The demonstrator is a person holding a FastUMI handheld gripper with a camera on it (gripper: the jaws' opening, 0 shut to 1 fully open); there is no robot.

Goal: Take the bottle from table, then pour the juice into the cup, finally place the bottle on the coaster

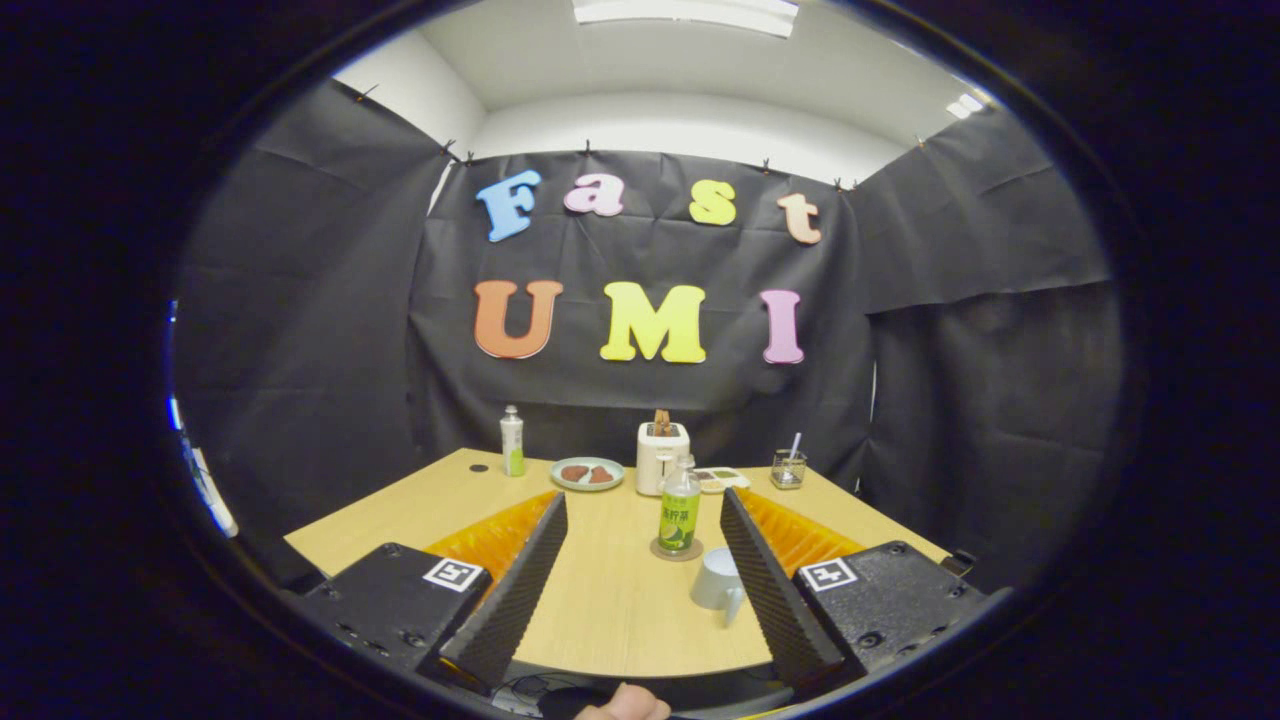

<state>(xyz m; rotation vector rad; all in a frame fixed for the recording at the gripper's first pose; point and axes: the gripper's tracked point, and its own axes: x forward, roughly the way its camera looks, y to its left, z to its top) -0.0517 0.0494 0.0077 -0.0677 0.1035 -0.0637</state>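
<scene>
Gripper (pixel 643 520) open; bottle (pixel 679 508) upright ahead

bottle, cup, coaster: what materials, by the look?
Bottle: likely clear plastic, see-through above a glossy green label. Cup: matte pale plastic or ceramic, opaque; can't tell which. Coaster: dull brown disc, maybe cork or wood. Claw open, both fingers apart, bottle between them.

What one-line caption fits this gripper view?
Open gripper frames a bottle standing on a coaster, a cup beside it.
</scene>
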